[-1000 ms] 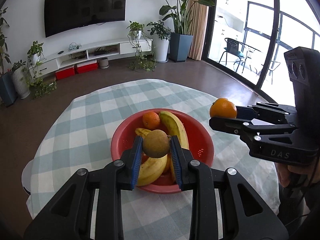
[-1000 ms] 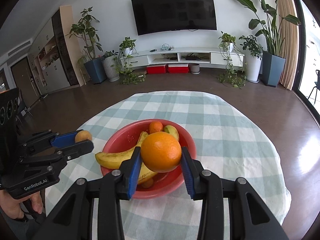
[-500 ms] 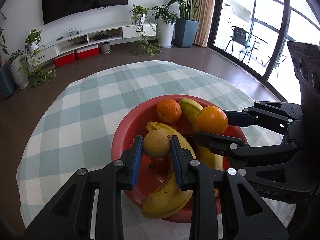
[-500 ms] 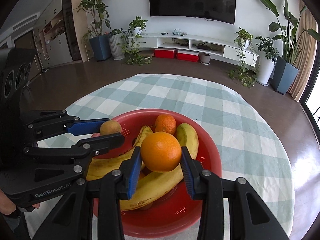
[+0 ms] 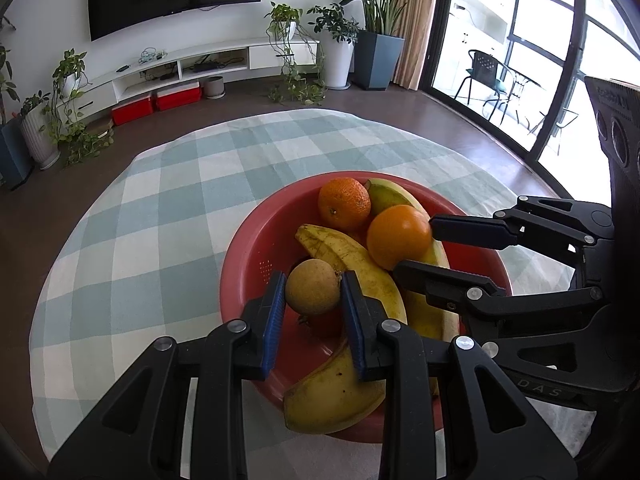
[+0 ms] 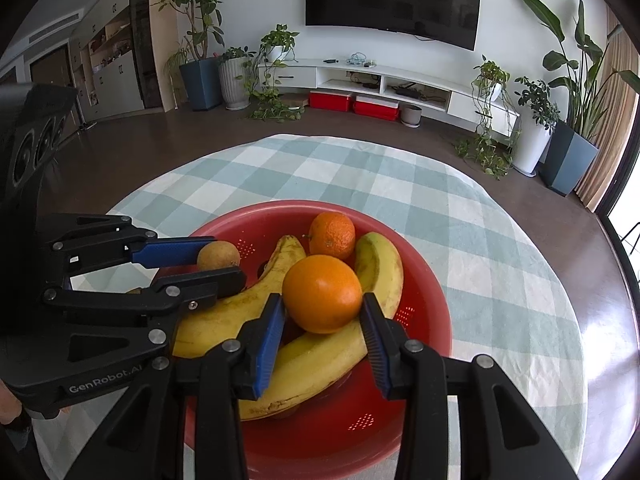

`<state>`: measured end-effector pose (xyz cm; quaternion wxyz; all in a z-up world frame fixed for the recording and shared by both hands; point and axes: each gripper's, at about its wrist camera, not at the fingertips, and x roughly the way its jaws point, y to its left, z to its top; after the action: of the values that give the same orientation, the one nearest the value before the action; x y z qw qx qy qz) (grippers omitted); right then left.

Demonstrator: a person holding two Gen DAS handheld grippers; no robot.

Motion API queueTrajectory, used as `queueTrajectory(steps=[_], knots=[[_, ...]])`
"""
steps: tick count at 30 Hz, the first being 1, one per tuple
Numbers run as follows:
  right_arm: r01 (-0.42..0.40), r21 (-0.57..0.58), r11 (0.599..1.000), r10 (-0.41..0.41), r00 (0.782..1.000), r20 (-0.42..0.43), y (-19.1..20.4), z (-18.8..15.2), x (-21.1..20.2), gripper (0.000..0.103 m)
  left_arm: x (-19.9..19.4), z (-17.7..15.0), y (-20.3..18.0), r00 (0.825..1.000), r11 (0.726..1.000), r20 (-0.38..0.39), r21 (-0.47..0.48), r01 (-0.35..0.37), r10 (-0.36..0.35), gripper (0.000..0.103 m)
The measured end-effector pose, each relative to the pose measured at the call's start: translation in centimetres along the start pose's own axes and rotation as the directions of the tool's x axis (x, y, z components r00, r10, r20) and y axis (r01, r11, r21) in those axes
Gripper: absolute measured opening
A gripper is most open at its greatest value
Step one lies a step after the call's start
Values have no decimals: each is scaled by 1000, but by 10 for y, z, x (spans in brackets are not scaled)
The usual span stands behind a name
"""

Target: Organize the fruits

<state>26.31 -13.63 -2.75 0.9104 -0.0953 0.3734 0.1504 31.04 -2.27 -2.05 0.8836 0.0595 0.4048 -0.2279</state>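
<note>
Both grippers hung over the red bowl (image 5: pixel 244 264), each pinching one fruit. The left gripper (image 5: pixel 313 292) was nearly closed, its blue pads pressed on either side of a small brown fruit (image 5: pixel 313 287). The right gripper (image 6: pixel 323 304) stood a little wider, its pads clamped on an orange (image 6: pixel 322 293).

The bowl sat near the front edge of the table (image 5: pixel 168 200), on a checked cloth. It already held a tangerine (image 6: pixel 332 236) at the far side and three bananas (image 6: pixel 228 316) whose long axes ran roughly from the near rim toward the far rim, two of them crossing under the orange.

What mattered for the release was what lay straight below each fruit. The brown fruit was over the left part of the bowl, above a patch of bare red floor beside the nearest banana; from the left wrist view something dark red lay just under it, but what it was I cannot tell. The orange hung over the middle, directly above the crossed bananas, with the tangerine just beyond it.

By my reading, the brown fruit had the cleaner drop into an open pocket. The orange would probably land on curved banana skin and roll, most likely toward the bare right side of the bowl, so it called for a lower release.
</note>
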Motion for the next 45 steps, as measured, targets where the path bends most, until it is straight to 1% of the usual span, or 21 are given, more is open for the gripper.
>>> queueTrajectory(steps=[7,10,12,15,16,18,19,21,23,25,29,32,34,35,36,37,38,39,40,41,45], knots=[[1,12,1000,-1,1000,14,-1,-4,-9,42,-3,-1,0,1000,1000,5,0,-6,6,28],[-1,26,1000,0,1000,27,-3,-6,-17,42,-6,-1,1,1000,1000,12,-8,-11,11,33],[-1,37,999,0,999,41,-3,-10,-25,42,-12,-1,-1,1000,1000,25,-9,-17,17,47],[-3,63,998,0,998,60,-6,-16,-37,44,-27,-3,-6,998,1000,55,-8,-28,29,62],[-1,73,997,-4,998,68,-6,-18,-41,50,-32,-4,-7,997,999,66,-8,-35,35,65],[8,92,996,-16,996,90,-6,-23,-52,63,-47,-8,-12,994,999,95,-11,-48,49,83],[11,102,995,-21,995,102,-6,-26,-58,70,-54,-11,-15,992,999,110,-12,-53,54,87],[12,117,993,-26,992,122,-6,-32,-69,77,-69,-19,-21,988,996,132,-16,-83,85,99],[19,135,991,-38,989,141,-6,-40,-80,87,-83,-30,-27,982,994,153,-19,-112,114,103],[21,159,987,-45,987,151,-7,-49,-90,90,-100,-43,-35,976,993,185,-14,-115,116,103],[19,199,980,-52,985,164,-7,-71,-109,94,-134,-71,-52,956,983,227,-17,-185,184,103],[43,219,975,-88,976,198,-5,-88,-128,94,-165,-91,-63,943,982,276,-39,-182,186,103],[67,240,969,-132,954,268,-5,-97,-151,94,-187,-102,-72,930,977,298,-65,-204,214,103],[75,252,965,-155,936,317,-4,-100,-165,94,-200,-108,-78,914,970,325,-74,-230,241,103],[85,263,961,-182,911,370,-2,-103,-180,94,-213,-114,-84,890,960,361,-94,-262,278,103],[97,275,956,-212,879,426,-1,-106,-195,98,-226,-121,-90,863,945,384,-132,-300,328,103],[108,289,951,-245,836,491,1,-110,-212,103,-238,-126,-94,838,925,393,-175,-337,379,103],[110,292,950,-260,796,547,4,-112,-228,103,-248,-128,-98,817,907,395,-212,-364,420,103],[115,290,950,-272,762,587,7,-113,-241,103,-255,-130,-101,804,891,388,-242,-384,451,103],[125,292,948,-286,733,617,10,-113,-253,103,-261,-131,-103,798,881,379,-260,-395,469,103],[159,300,941,-331,625,707,20,-113,-295,103,-278,-135,-110,787,883,403,-248,-398,467,103]])
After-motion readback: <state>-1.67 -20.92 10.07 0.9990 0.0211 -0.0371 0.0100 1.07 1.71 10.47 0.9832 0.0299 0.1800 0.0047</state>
